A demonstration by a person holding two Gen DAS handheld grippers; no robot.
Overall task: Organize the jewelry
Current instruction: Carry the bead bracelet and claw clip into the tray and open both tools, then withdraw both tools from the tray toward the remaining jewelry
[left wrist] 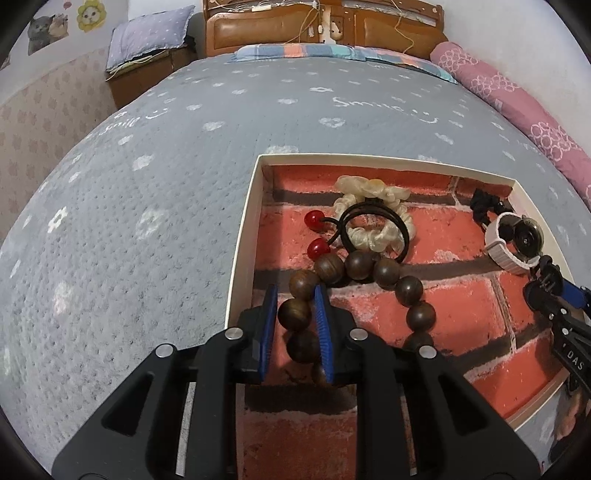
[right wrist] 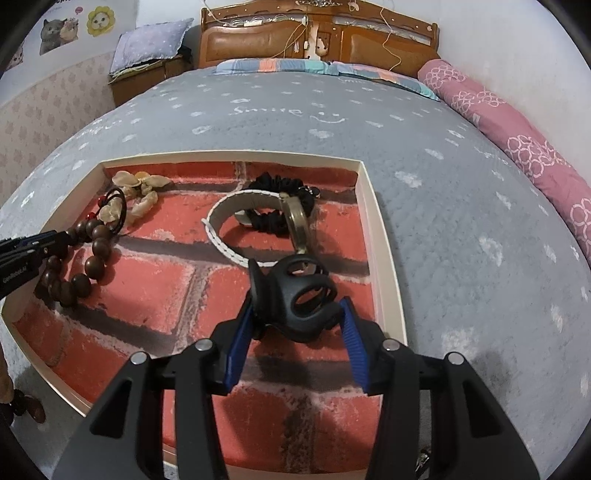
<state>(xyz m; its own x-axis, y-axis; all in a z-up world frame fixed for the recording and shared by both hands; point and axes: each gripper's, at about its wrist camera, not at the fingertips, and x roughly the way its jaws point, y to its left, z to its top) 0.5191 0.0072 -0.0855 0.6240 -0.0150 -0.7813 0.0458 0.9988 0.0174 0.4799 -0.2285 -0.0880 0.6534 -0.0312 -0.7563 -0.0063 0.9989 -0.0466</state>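
A shallow white tray (left wrist: 255, 192) lined with red brick print lies on the bed; it also shows in the right wrist view (right wrist: 373, 221). My left gripper (left wrist: 295, 295) is shut on a brown wooden bead bracelet (left wrist: 384, 271) at the tray's left side. My right gripper (right wrist: 295, 306) is shut on a black hair claw clip (right wrist: 295, 295) just above the tray floor near its right wall. A cream scrunchie (left wrist: 373, 218), a black hair tie with red beads (left wrist: 317, 232), a white-strapped watch (right wrist: 255, 218) and a black scrunchie (right wrist: 273, 184) lie in the tray.
The grey patterned bedspread (left wrist: 147, 184) surrounds the tray. A pink bolster (left wrist: 517, 114) lies along the right wall. A wooden headboard (left wrist: 325, 26) and a nightstand with a cushion (left wrist: 147, 48) stand at the far end.
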